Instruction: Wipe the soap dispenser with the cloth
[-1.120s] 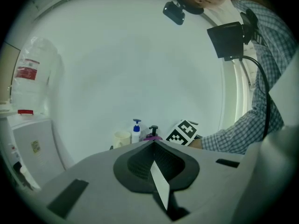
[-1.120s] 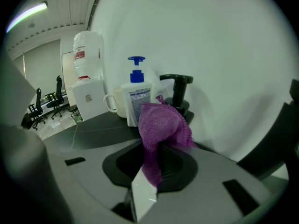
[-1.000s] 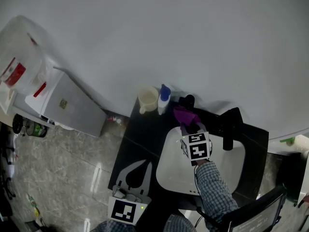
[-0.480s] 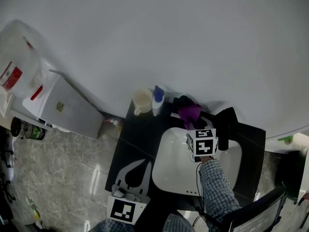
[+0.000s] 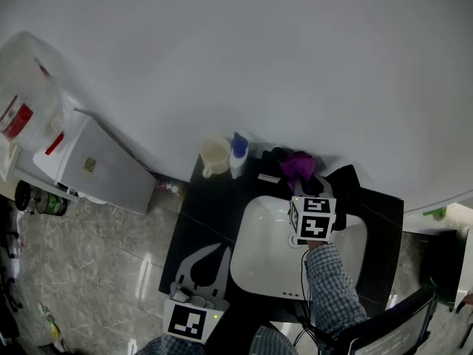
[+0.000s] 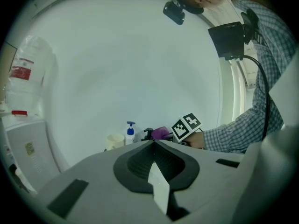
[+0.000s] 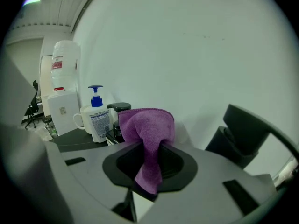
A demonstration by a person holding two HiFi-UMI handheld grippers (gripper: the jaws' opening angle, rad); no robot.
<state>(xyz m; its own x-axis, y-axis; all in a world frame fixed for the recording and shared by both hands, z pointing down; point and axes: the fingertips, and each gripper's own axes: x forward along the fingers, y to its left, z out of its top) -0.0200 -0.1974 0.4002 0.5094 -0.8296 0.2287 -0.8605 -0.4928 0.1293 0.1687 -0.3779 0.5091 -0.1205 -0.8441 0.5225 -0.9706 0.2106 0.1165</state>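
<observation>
Right tool [image 7: 148,164] clamped purple cloth [image 7: 147,125], draped against upright black soap dispenser [image 7: 120,108], long axis vertical; left tool [image 6: 154,144] jaws together.

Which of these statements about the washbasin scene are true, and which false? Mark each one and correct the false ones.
1. The right tongs are shut on a purple cloth. True.
2. The left tongs hold the mug. False: they are shut on nothing, and the mug stands on the dark counter.
3. In the head view, the blue-topped pump bottle stands between the mug and the purple cloth. True.
4. The purple cloth lies in the white basin. False: it is held up behind the basin, close by the black pump dispenser.
</observation>
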